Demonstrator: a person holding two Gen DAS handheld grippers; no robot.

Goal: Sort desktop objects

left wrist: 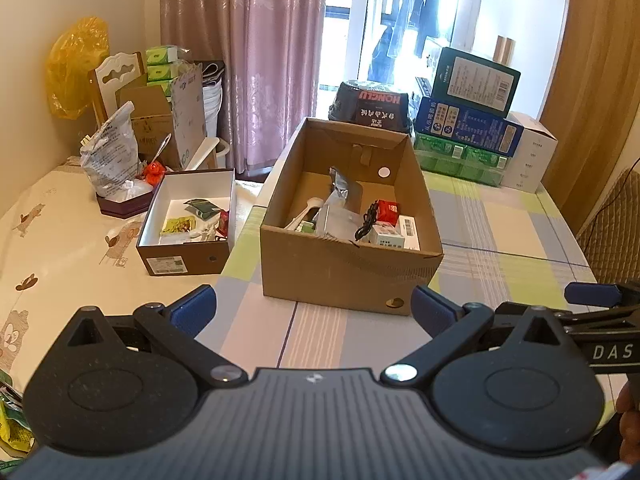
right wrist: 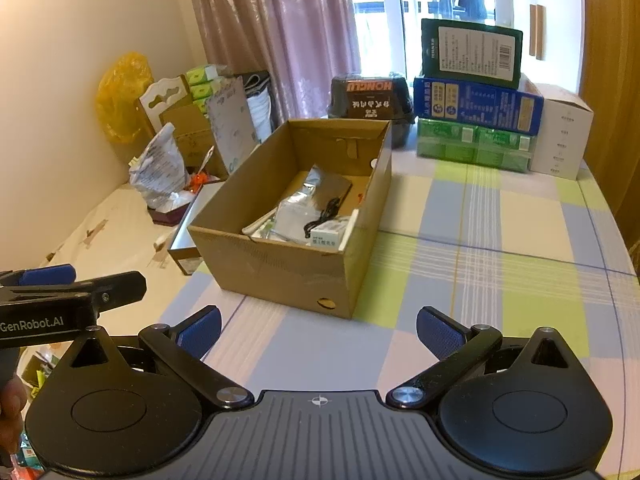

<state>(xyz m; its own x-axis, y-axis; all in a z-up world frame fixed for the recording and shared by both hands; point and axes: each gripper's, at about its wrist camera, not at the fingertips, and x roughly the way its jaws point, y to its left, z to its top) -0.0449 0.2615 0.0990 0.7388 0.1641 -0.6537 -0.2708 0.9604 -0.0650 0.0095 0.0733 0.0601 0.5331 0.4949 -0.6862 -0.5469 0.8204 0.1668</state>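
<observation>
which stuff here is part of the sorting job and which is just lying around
Job: brown cardboard box holding a black cable and small packets; white-lined box with sachets; left gripper and right gripper, both open and empty.

Lying about: stacked cartons, yellow bag, curtain.

Ahead of your hand-held gripper the bench [left wrist: 500,240], under a checked cloth, carries an open cardboard box [left wrist: 344,276], a smaller white-lined box [left wrist: 180,256] to its left on the cream cloth, and stacked cartons [left wrist: 472,128] farther off right.
</observation>
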